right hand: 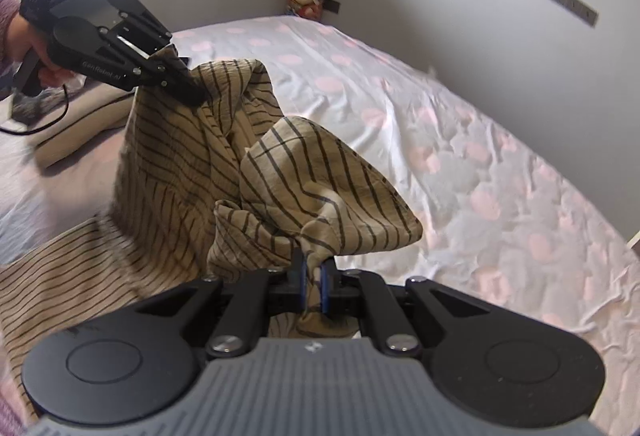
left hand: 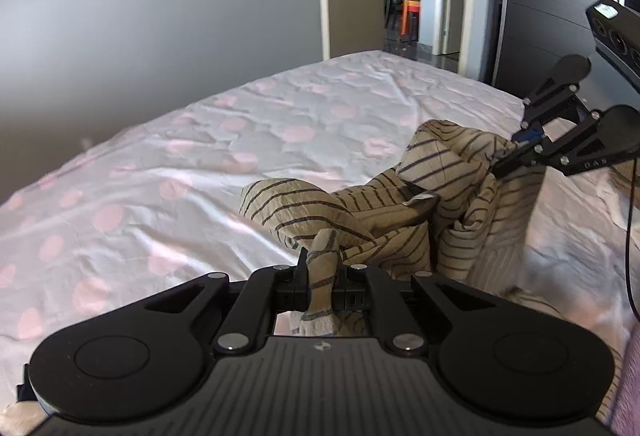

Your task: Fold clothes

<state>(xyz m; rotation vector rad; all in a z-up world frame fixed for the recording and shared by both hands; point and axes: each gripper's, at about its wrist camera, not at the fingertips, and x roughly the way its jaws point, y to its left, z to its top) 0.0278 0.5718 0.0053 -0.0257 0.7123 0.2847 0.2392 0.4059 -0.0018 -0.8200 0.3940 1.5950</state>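
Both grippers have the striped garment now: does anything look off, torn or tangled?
No damage shows. The striped garment hangs bunched and twisted between the left gripper and the right gripper, each shut on a crumpled wad rather than a flat edge. Its lower part trails on the spotted bedsheet.

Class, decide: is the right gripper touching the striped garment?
Touching. The right wrist view shows the right gripper shut on a bunched fold of the striped garment.
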